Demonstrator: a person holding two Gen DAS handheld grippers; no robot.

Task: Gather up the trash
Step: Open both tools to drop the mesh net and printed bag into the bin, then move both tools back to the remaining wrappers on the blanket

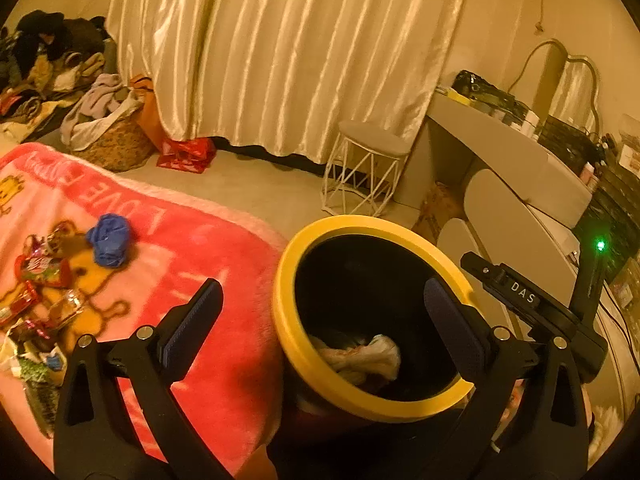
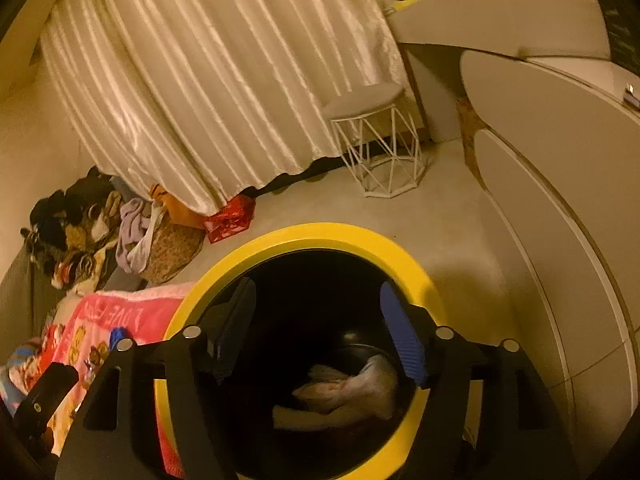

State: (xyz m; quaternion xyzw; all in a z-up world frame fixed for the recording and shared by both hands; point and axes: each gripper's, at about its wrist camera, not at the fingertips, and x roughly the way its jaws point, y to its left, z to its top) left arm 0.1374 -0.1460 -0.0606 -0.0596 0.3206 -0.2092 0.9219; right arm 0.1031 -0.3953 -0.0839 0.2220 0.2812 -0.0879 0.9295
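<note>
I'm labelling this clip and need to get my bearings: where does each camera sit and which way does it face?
Left wrist: rides the left gripper, looking forward and down over the pink blanket and the bin; its two open fingers show, and the right gripper's body at the right edge.
Right wrist: rides the right gripper, held over the bin, looking into it at crumpled trash; its open fingers show.
Shared: bin, trash, blanket, curtain, stool.
</note>
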